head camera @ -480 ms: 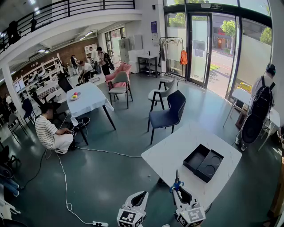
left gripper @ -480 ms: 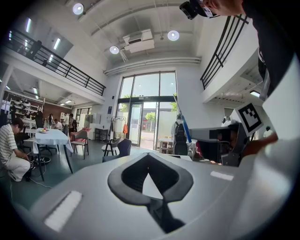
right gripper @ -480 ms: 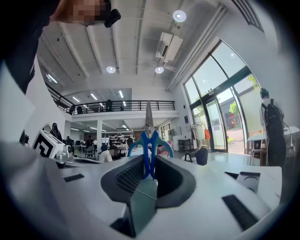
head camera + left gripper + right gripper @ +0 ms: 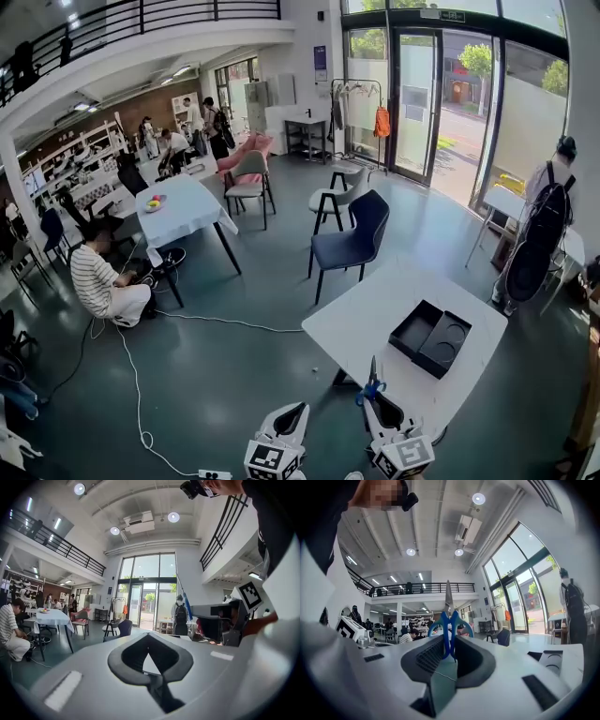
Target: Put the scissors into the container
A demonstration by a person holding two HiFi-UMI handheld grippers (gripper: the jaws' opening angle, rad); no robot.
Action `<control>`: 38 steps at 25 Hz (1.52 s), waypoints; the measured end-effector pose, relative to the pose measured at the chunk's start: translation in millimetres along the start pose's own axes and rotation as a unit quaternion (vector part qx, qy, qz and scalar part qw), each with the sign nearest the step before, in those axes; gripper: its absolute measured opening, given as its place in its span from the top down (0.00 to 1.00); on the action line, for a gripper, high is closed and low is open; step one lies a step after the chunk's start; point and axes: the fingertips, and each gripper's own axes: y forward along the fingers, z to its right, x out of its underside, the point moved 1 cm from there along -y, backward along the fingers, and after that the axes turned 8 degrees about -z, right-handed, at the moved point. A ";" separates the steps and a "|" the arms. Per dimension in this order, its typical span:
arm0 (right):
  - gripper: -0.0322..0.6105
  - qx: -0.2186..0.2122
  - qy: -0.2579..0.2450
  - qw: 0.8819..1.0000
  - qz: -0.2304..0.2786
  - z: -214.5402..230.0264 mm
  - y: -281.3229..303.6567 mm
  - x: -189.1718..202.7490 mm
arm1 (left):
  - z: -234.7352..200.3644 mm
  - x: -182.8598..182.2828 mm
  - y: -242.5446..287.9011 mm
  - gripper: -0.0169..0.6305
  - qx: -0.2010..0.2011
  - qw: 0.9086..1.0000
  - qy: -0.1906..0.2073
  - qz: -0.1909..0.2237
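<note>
Blue-handled scissors (image 4: 372, 384) stand with their blades pointing up, gripped at the handles by my right gripper (image 4: 377, 401), which is shut on them. In the right gripper view the scissors (image 4: 449, 632) sit between the dark pads of that gripper (image 4: 449, 644). The black container (image 4: 429, 339), with two compartments, lies on the white table (image 4: 366, 323) beyond and to the right of the scissors. My left gripper (image 4: 298, 410) hangs to the left, off the table's near corner, over the floor. In its own view the left gripper (image 4: 147, 637) has its tips together and holds nothing.
A dark blue chair (image 4: 352, 246) stands behind the table. A person with a backpack (image 4: 544, 234) stands at the right. Further left are a second white table (image 4: 183, 208), a crouching person (image 4: 103, 286) and a white cable (image 4: 141, 394) on the floor.
</note>
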 end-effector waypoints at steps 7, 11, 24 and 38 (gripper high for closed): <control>0.83 0.006 0.034 0.999 0.036 -24.2 10.4 -16.1 | -29.9 6.3 -19.6 0.96 0.000 1.000 0.004 0.012; 0.83 0.017 0.036 0.998 0.045 -40.9 18.3 -21.6 | -39.1 8.7 -32.0 0.96 0.017 1.000 0.007 0.008; 0.83 0.070 0.033 0.997 0.012 -54.0 37.8 -6.3 | -75.7 11.6 -31.8 0.96 0.045 0.999 0.012 0.024; 0.83 0.084 0.036 0.996 0.005 -14.6 74.9 -1.8 | -97.4 -1.1 13.2 0.96 0.044 0.999 0.013 0.020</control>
